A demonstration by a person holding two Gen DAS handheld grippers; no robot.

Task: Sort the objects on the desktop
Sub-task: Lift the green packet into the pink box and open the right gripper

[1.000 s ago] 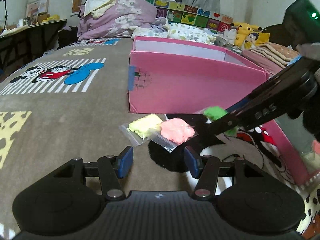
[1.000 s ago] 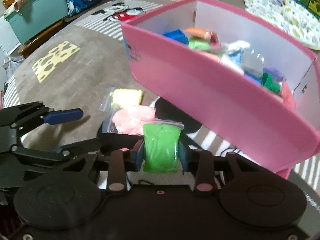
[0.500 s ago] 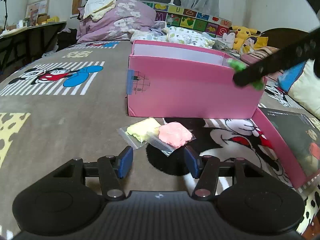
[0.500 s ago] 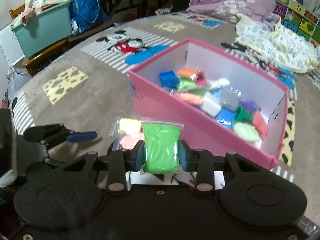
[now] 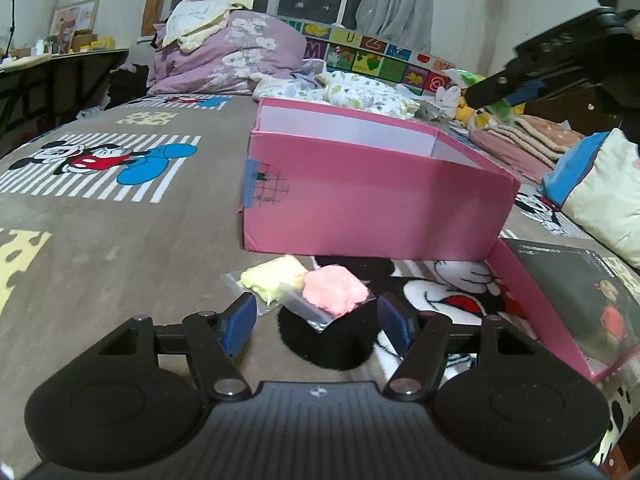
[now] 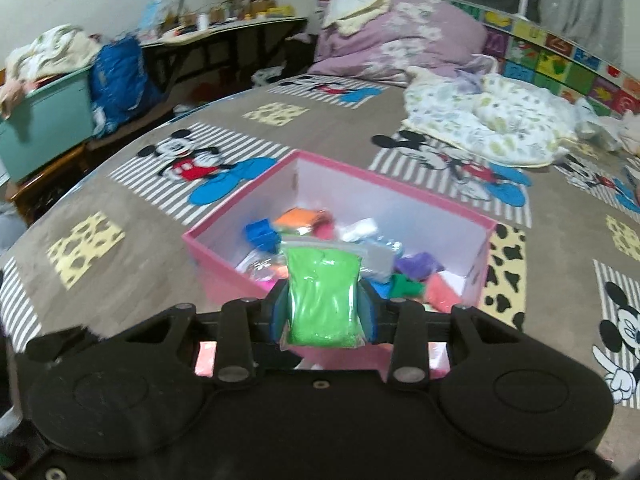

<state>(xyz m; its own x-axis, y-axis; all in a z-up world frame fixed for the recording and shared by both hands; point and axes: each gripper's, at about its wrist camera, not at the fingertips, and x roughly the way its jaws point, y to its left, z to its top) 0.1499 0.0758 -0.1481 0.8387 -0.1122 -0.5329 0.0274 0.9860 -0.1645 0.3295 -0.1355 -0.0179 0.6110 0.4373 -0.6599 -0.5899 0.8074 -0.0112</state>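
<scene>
In the right wrist view my right gripper is shut on a green clay bag, held in the air above the open pink box. The box holds several coloured clay bags. The left wrist view shows that gripper high at the upper right, beyond the box. A pink clay bag and a yellow clay bag lie on the blanket just before the box. My left gripper sits low behind them, its jaws opening, the pink bag's near corner between the fingertips, untouched.
The box's pink lid lies to the right of the box, with a dark card in it. A pillow and folded blankets sit at the right. Heaped bedding lies far back, and a teal bin at the left.
My right gripper has risen with the green bag, from down beside the pink and yellow bags to above the box. The left jaws have spread wider; the left hand stayed put.
</scene>
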